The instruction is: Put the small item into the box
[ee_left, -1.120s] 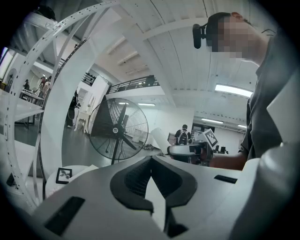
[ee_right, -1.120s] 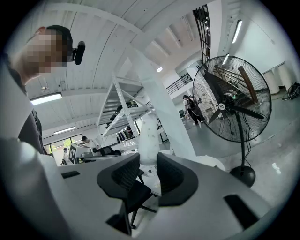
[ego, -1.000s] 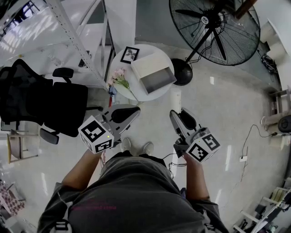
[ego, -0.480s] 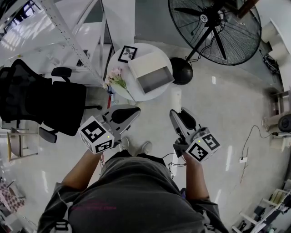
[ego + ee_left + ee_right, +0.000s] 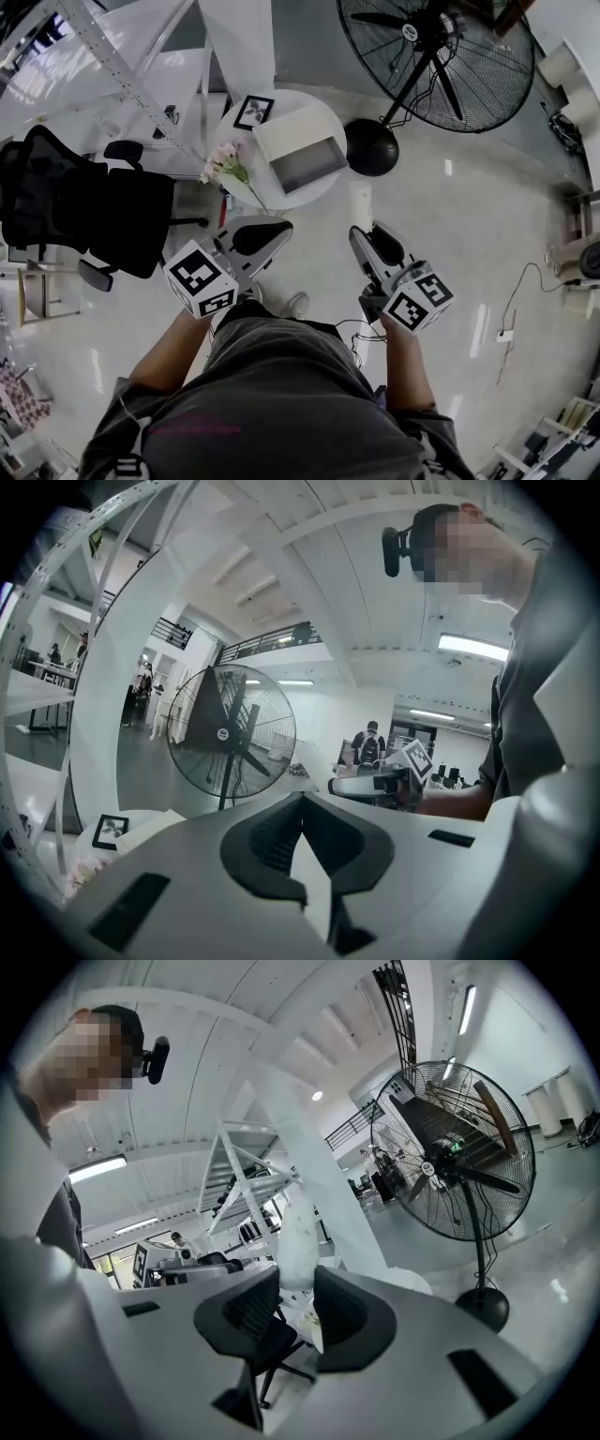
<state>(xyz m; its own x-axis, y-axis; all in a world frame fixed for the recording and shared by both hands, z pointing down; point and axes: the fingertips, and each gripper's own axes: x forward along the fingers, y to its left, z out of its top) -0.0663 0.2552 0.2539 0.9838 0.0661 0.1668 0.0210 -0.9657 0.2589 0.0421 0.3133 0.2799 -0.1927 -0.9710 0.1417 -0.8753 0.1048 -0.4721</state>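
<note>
The big fan is cut off by the top edge of the head view. The black chair on the left runs off the side. The photo in the little frame on the far round table is too small to see. The white thing pinched in the right gripper can't be named. A far-off person is tiny.

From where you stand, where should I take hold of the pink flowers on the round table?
Probably the bare stem, not the blooms. It lies flat and points toward the near edge of the table. Come from above with the jaws across it.
</note>
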